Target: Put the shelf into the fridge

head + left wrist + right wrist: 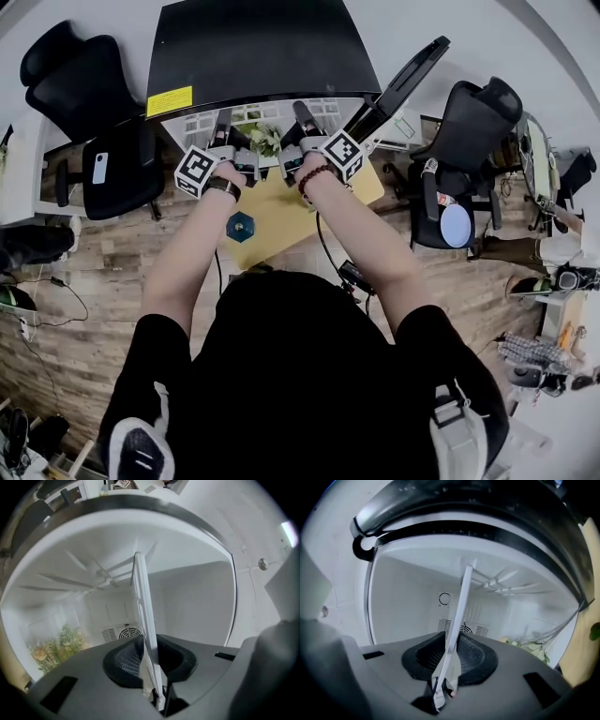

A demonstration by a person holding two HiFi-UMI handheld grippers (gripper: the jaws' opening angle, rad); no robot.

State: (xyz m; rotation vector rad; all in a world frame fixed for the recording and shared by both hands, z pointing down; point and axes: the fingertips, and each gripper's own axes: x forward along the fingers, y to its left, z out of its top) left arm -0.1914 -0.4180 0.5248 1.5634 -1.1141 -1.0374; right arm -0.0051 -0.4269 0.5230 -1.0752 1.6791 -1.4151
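Grippers (151,663) (451,660) on thin, flat white shelf (141,597)

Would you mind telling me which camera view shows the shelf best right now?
The left gripper view: the shelf runs edge-on from the left gripper's closed jaws into the fridge. The right gripper view shows a thinner edge in the right gripper. In the head view I cannot make it out.
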